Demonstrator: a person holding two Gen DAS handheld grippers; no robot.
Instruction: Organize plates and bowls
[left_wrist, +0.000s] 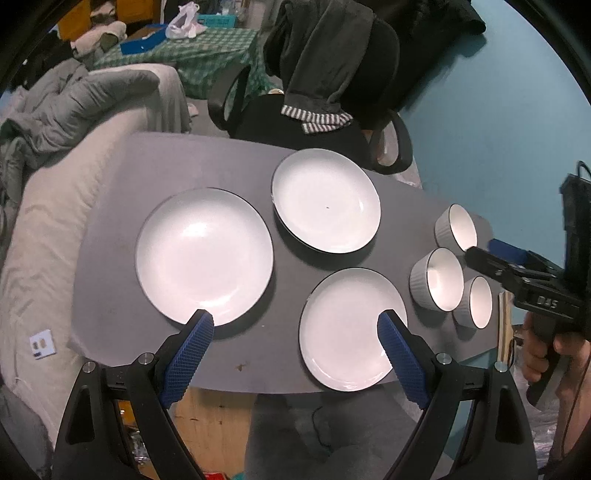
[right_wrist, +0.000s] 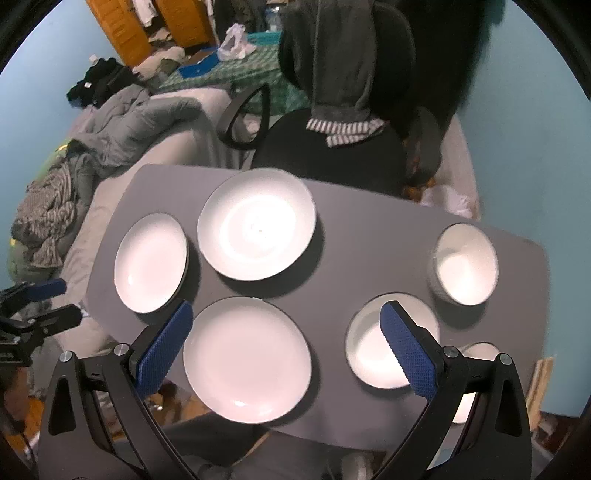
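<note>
— Plates first, then: where do they lie on the grey table (left_wrist: 110, 236)?

— Three white plates, all flat on it and apart from one another. Taking the table's near edge as the mark, the left plate (left_wrist: 205, 258) sits back from it, the far plate (left_wrist: 325, 200) lies further off towards the black chair (left_wrist: 332, 92), and the near plate (left_wrist: 352, 328) almost reaches that edge.

— And the bowls?

— Three small white ribbed bowls at the table's right end. The far bowl (left_wrist: 456, 229) stands furthest from the near edge, the middle bowl (left_wrist: 437, 278) is nearer, and the near bowl (left_wrist: 474, 308) is closest, just beside the middle one.

— What of the tools?

— The left gripper (left_wrist: 295, 328) hangs above the near edge with its blue fingers (left_wrist: 192, 350) spread wide, nothing between them. The right gripper (right_wrist: 286, 325) is likewise wide apart and empty, over the near plate and middle bowl. A hand (left_wrist: 543, 354) grips its handle beyond the table's right end.
</note>
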